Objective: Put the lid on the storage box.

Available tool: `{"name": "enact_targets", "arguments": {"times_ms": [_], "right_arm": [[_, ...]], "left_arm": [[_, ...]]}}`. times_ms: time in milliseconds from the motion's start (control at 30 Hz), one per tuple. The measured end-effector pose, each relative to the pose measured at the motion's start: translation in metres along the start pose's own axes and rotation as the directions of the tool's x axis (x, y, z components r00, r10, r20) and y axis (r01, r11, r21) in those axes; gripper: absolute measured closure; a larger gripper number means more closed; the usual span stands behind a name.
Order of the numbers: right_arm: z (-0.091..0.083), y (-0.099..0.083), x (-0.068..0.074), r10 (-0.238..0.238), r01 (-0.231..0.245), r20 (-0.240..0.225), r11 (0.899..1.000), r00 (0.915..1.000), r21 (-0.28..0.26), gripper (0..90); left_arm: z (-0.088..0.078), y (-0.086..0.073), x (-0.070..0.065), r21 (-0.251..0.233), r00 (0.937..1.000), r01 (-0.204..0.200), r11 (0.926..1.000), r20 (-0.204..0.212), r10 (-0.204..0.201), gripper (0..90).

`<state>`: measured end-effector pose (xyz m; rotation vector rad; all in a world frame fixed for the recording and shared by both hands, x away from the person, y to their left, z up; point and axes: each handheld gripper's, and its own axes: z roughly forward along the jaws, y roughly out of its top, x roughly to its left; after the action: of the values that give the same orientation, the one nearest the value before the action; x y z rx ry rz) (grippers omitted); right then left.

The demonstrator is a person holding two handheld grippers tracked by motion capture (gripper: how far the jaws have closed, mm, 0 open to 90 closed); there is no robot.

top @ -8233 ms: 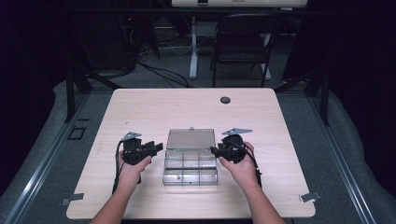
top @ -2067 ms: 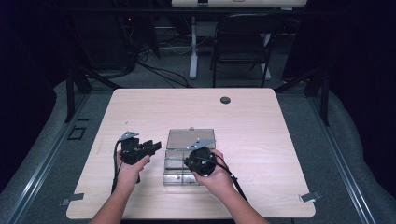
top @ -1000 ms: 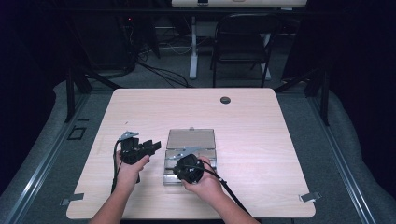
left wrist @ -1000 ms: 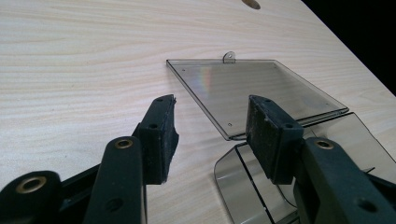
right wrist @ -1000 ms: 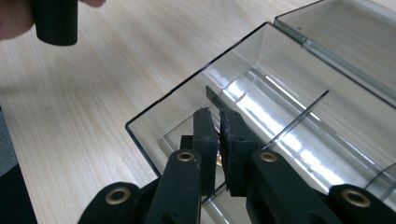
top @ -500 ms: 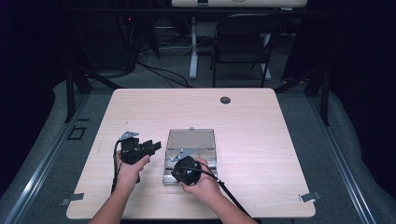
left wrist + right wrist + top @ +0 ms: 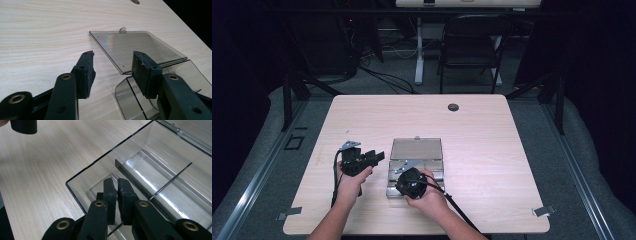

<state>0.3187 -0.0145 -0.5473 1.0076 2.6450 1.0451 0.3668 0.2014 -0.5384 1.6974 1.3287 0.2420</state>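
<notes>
Right tool (image 7: 117, 185) pinched on a thin divider (image 7: 113, 230) in the clear compartment box (image 7: 75, 188).
I'd pull straight up, no twisting; left tool (image 7: 113, 68) waits, jaws apart, beside the lid (image 7: 135, 46).

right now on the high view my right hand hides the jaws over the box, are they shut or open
observer: The right gripper view shows the right gripper shut, with just a sliver between the pads. I cannot tell whether anything thin is pinched there.
operator: where in the box are they
observer: Inside the clear box, in the compartment at its corner, on the near side of the long dark divider.
operator: and the other hand
observer: The left gripper is open with nothing between its pads. Past them, the lid lies flat on the table.
</notes>
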Motion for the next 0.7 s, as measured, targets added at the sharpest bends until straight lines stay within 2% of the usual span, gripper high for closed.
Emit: {"name": "enact_targets", "arguments": {"times_ms": [300,400,533,700], "right_arm": [[0.001,0.000,0.000,-0.001,0.001,-0.002,1.000,1.0000,0.005,84.8],[-0.001,0.000,-0.001,0.014,-0.014,-0.006,1.000,0.9999,-0.012,81.2],[-0.004,0.001,-0.003,0.012,-0.012,-0.002,1.000,0.9999,-0.022,78.6],[-0.014,0.001,-0.007,0.021,-0.021,0.005,0.998,0.9998,-0.053,72.5]], "left_arm": [[0.000,0.000,0.000,-0.002,1.0000,0.002,1.0000,0.001,-0.002,52.0],[0.000,0.000,0.000,-0.002,1.0000,0.001,1.0000,0.001,-0.001,52.0],[0.000,0.000,0.000,-0.004,1.0000,0.002,1.0000,0.001,-0.002,52.0],[0.000,0.000,0.000,-0.002,1.0000,0.002,1.0000,0.001,-0.002,52.0]]}}
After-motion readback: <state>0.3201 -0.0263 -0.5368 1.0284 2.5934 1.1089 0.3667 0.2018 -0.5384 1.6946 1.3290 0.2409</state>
